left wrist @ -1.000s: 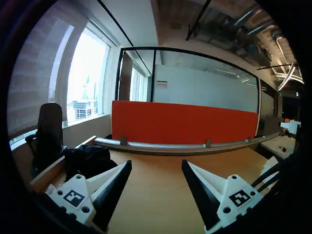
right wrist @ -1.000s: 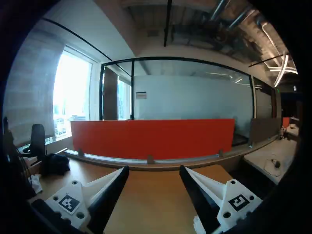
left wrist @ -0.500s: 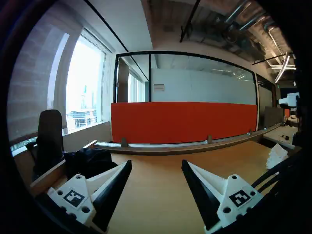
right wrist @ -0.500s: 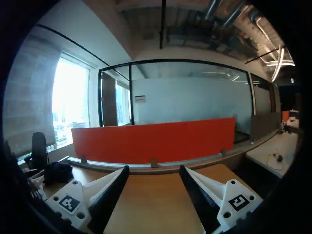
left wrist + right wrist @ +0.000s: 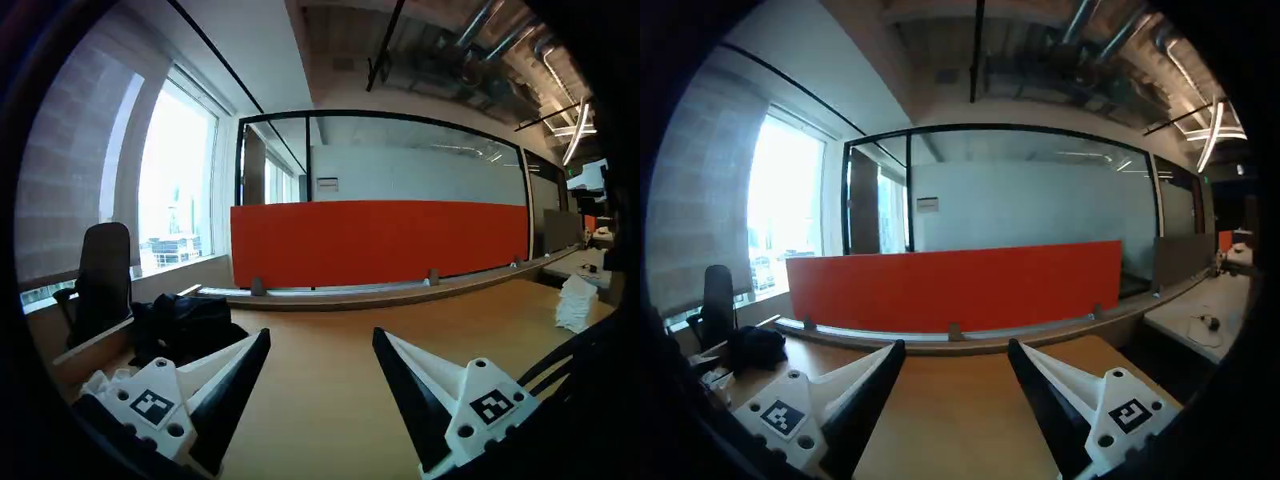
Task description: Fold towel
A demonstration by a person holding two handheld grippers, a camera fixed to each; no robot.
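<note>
In the left gripper view my left gripper (image 5: 320,340) is open over the wooden desk (image 5: 328,408), nothing between its white fingers (image 5: 436,384). A stack of folded white towels (image 5: 578,304) stands on the desk at the far right. In the right gripper view my right gripper (image 5: 956,352) is open too, held above the desk (image 5: 960,416) with an empty gap between its fingers (image 5: 1072,388).
An orange divider panel (image 5: 376,244) runs along the desk's far edge. A black bag (image 5: 180,324) lies at the left by a black office chair (image 5: 102,276). The bag (image 5: 756,348) and a neighbouring desk (image 5: 1200,308) at the right appear in the right gripper view.
Both views have shifted a little as the hands moved. The white towel stack has come further into the left gripper view at the right. Both grippers stay open.
</note>
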